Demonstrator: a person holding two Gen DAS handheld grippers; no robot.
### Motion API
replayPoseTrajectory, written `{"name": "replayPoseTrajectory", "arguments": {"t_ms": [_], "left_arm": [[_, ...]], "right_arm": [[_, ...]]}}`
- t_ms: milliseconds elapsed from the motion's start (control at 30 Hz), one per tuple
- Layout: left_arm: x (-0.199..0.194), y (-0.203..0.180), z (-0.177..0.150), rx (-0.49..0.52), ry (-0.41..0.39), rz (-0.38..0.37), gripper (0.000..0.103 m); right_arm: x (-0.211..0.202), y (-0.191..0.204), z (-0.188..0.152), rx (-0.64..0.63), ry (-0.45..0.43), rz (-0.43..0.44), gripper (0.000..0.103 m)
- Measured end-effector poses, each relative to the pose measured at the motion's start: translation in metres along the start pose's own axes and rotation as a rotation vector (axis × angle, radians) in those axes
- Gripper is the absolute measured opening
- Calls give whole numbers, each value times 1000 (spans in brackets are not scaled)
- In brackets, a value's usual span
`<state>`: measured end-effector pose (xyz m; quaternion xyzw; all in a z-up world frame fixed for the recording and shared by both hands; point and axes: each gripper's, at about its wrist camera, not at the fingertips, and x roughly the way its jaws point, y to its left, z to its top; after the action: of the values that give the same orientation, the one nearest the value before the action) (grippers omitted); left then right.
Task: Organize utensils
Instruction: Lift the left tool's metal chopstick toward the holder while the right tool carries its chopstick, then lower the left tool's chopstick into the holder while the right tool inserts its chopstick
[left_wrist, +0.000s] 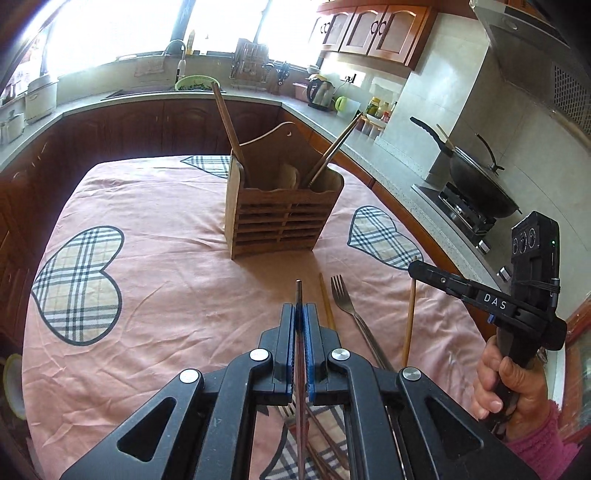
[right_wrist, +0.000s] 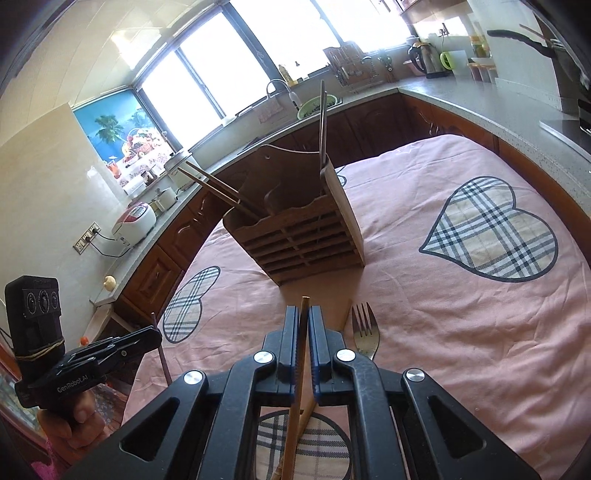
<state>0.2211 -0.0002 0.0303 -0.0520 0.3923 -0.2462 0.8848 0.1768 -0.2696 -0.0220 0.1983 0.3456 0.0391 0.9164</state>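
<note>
Pink tablecloth (left_wrist: 166, 229), both grippers chopstick-laden

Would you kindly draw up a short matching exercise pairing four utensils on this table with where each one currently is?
Things:
1. dark metal chopstick
2. light wooden chopstick
3. fork
4. brown wooden chopsticks

Places:
A. lying flat on the pink tablecloth
B. clamped in the left gripper
C. standing in the left compartment of the wooden holder
D. clamped in the right gripper

Pairs: 1-B, 2-D, 3-A, 4-C
</note>
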Motion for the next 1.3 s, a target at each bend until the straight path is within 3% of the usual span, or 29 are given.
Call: {"name": "replayPoseTrajectory", "arguments": {"t_ms": [667,1300], "left_arm": [[-82,12,-29,-16,-128,7,2],[-104,29,-15,-55,-277,15,2]], "right_arm": [[-36,44,-3,-92,-78,33,5],[-53,58,16,-132,-173,34,5]]}}
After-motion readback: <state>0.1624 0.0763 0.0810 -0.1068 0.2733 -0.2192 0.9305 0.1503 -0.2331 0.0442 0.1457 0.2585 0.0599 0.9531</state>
